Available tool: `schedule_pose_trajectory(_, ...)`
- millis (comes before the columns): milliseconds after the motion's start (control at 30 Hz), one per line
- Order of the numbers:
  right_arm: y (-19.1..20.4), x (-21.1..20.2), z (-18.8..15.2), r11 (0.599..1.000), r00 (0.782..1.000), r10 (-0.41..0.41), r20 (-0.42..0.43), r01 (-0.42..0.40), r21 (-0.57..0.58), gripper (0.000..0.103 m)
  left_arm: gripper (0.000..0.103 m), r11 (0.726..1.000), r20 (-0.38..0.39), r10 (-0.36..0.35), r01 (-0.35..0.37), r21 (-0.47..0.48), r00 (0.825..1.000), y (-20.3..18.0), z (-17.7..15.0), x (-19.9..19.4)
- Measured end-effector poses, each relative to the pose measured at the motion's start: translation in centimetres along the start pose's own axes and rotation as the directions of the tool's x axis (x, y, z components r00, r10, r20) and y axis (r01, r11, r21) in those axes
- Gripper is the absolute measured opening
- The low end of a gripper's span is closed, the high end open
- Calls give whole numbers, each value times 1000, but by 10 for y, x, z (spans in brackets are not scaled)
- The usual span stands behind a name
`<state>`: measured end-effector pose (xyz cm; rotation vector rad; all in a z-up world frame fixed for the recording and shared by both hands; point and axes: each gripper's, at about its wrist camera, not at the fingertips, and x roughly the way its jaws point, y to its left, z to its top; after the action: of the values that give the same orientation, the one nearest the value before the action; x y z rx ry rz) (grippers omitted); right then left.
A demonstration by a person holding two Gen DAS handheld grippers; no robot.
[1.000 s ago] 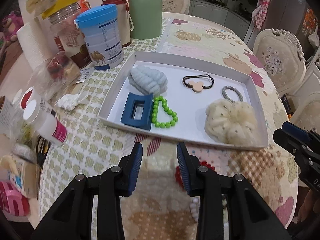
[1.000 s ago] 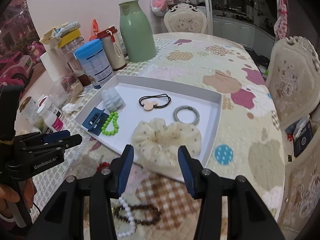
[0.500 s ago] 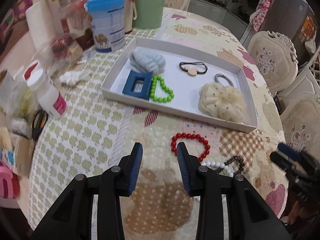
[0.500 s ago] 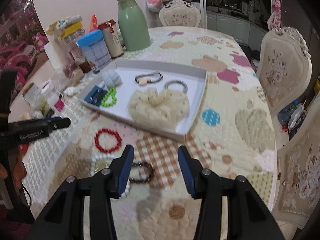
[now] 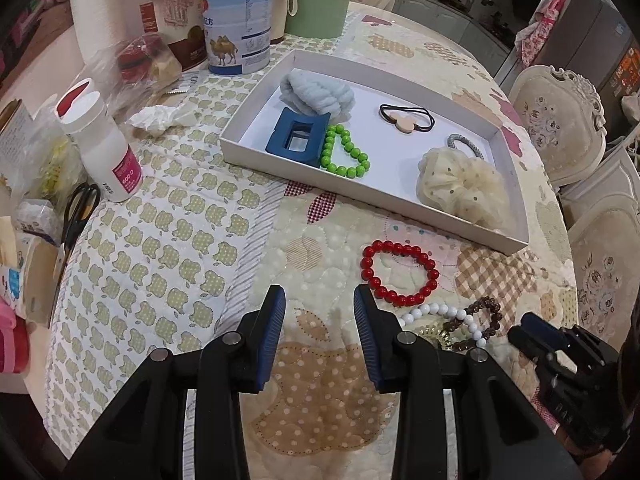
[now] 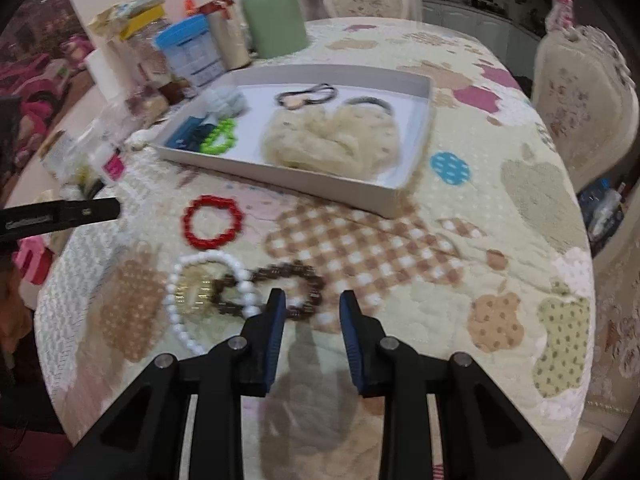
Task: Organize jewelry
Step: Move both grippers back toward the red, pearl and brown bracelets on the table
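Both wrist views toward tray (image 5: pixel 516 216)

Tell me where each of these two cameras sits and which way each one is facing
Left wrist: sits on the left gripper, facing across the table to the white tray; its own open jaws fill the foreground, right gripper at lower right.
Right wrist: sits on the right gripper, facing the same way; open jaws in the foreground, left gripper at the left edge.
Shared: tray, red bracelet, white bead bracelet, green bottle.

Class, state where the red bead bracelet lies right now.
In the left wrist view, the red bead bracelet lies on the tablecloth, between the white tray and the white bead bracelet.
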<state>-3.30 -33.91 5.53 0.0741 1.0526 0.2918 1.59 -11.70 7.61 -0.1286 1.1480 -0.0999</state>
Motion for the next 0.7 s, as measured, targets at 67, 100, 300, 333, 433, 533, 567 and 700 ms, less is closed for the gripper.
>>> schedule_pose_trajectory(67,12,4,1,999,1000,19,-10,-19,-39,29,27,1000,-6,-1,1,0,1000,-1,0,1)
schedule_pose_trajectory(100,17,7,2,998,999,29,-17,-29,-52,29,27,1000,-8,-3,3,1,1000,-2,-1,2)
schedule_pose_trajectory(300,28,24,6,996,998,46,-53,-50,-68,29,27,1000,-13,0,0,11,1000,-4,-3,4)
schedule_pose_trajectory(333,28,27,6,996,996,60,-58,-63,-56,29,27,1000,-16,0,0,8,1000,-3,-2,5)
schedule_pose_trajectory(433,27,32,5,998,997,52,-65,-55,-44,29,27,1000,-22,-1,1,-4,1000,-1,-2,8)
schedule_pose_trajectory(533,25,34,5,998,996,56,-63,-58,-39,29,27,1000,-28,-11,10,-13,1000,-1,0,12)
schedule_pose_trajectory(567,25,34,5,998,997,55,-63,-57,-41,26,27,1000,-32,-14,14,-15,999,-1,1,13)
schedule_pose_trajectory(700,25,33,6,997,997,60,-57,-62,-40,10,27,1000,-53,-20,19,-12,998,-8,8,25)
